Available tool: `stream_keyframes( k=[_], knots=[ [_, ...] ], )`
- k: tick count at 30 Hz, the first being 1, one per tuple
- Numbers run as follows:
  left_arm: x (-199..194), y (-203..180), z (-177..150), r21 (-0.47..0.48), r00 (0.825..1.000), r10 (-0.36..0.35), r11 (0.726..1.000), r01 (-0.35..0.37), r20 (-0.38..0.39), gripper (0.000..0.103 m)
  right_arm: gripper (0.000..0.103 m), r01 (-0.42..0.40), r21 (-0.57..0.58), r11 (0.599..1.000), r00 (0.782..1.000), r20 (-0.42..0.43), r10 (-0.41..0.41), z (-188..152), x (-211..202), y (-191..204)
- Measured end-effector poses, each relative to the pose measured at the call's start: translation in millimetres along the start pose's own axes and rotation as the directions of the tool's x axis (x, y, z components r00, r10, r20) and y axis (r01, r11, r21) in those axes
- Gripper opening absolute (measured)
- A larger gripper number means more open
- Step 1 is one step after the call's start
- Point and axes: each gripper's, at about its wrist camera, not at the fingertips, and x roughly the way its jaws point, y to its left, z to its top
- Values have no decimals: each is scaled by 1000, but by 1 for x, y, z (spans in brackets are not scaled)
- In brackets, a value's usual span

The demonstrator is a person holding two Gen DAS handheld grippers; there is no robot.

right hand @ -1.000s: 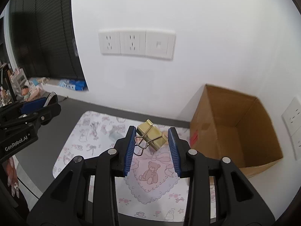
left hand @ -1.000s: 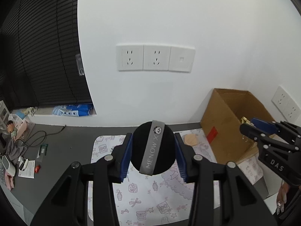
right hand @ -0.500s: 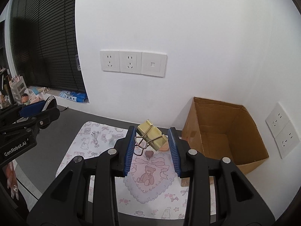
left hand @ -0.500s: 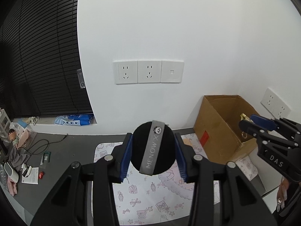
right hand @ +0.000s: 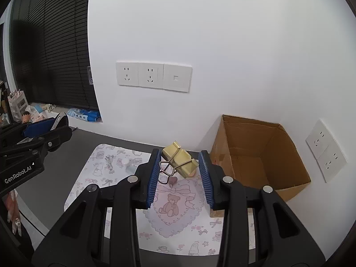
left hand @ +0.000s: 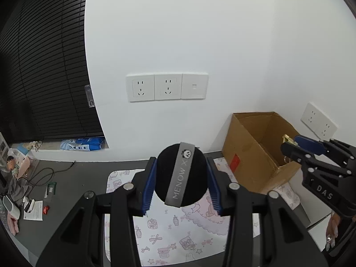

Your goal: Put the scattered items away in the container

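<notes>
Both grippers are loaded, so the step in hand is the carry toward the cardboard box [right hand: 258, 155], not the picking. The left gripper [left hand: 181, 180] is closed on a round black puff [left hand: 181, 176] with a grey band across it, held in the lower middle of the left wrist view, above the patterned mat [left hand: 178, 240]. The right gripper [right hand: 179, 171] is closed on a gold binder clip [right hand: 179, 160]; the clip sits tilted between the blue pads [right hand: 153, 175], with its wire handles toward the left pad. The box stands open at the right of both views, against the white wall, and from here its inside looks empty. On the mat some small things are left: a pale little bottle [right hand: 129, 165] and a small heart-shaped piece [right hand: 173, 179], so the tidying is, I think, only at its beginning. Both tools point forward and somewhat down, side by side; in the left wrist view the right gripper already appears at the right edge, in front of the box opening. The next move probably calls for bringing each tool over the open top, well inside the rim, before the jaws open, one after the other so they do not hit together.
</notes>
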Motion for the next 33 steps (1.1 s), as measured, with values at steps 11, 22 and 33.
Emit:
stream_keyframes(
  k=[11,22,33],
  knots=[
    [20,-61,11,-11,1000,11,1000,-10,3,42,36,5,3,1000,1000,0,-5,0,0,-56],
    [57,-148,23,-41,1000,-7,999,7,-2,42,36,-5,1,1000,1000,-11,5,-2,13,-152],
    [106,-224,39,27,996,-62,998,64,-57,42,36,34,43,998,998,-52,-32,-23,43,-238]
  ],
)
